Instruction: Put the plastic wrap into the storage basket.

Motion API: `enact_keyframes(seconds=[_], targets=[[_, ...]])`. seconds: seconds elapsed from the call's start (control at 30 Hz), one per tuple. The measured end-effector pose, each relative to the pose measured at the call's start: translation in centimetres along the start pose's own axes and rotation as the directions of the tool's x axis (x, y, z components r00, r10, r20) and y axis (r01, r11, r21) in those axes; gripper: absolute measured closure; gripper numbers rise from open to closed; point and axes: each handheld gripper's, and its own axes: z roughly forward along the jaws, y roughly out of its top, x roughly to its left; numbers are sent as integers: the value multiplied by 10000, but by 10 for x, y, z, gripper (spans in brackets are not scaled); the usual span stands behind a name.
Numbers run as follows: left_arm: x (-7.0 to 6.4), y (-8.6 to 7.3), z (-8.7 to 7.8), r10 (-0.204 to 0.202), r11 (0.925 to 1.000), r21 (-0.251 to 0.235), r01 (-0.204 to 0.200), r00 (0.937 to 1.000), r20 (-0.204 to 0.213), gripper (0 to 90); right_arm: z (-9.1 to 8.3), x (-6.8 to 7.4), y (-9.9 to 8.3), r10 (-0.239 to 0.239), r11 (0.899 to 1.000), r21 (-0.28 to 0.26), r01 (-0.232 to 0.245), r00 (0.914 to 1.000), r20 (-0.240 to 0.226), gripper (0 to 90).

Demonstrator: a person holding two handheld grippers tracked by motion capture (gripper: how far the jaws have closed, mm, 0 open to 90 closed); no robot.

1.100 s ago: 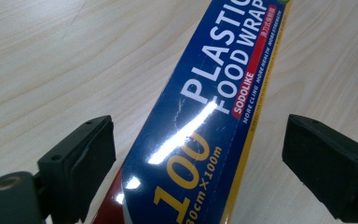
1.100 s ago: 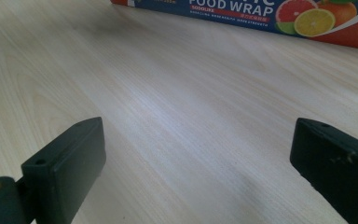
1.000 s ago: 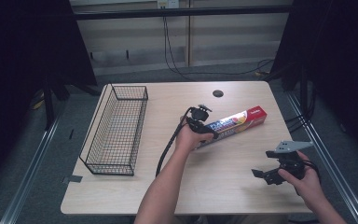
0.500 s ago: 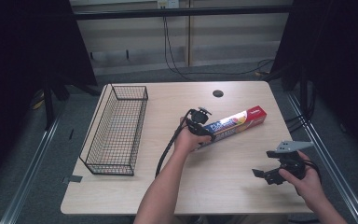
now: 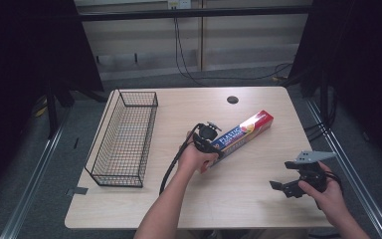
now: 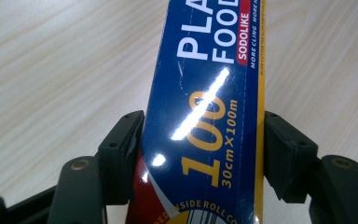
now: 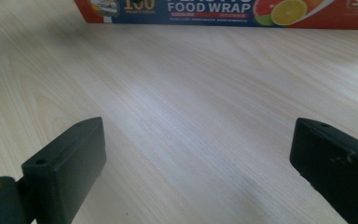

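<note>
The left gripper sits at the near end of the long blue, red and yellow cardboard box of plastic food wrap, which lies flat and aslant near the middle of the pale wooden desk. In the left gripper view its black fingers stand on either side of the box, pressed against its two long edges and closed onto it. The right gripper hangs near the desk's front right corner, well apart from the box, its fingers spread wide over bare wood with nothing between them. A black wire mesh basket stands along the left edge. Open desk lies between basket and box.
</note>
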Motion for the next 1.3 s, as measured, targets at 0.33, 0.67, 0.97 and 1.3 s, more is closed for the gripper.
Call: enact_keyframes(seconds=[0.33,0.67,0.97,1.3], targets=[[1,13,4,-139,9998,-106,139,9999,27,262,1,0,0,10,10000,-7,-10,10000,-19,34],[3,31,27,-506,9984,-240,512,9984,261,238,0,-2,-1,32,10000,-71,-33,10000,-79,34],[-3,34,26,-235,9997,-49,236,9995,216,378,0,-1,-1,32,10000,-57,-32,10000,-55,34],[-3,26,18,-469,9985,286,460,9984,326,361,3,1,0,118,9999,6,-117,9999,-84,34]])
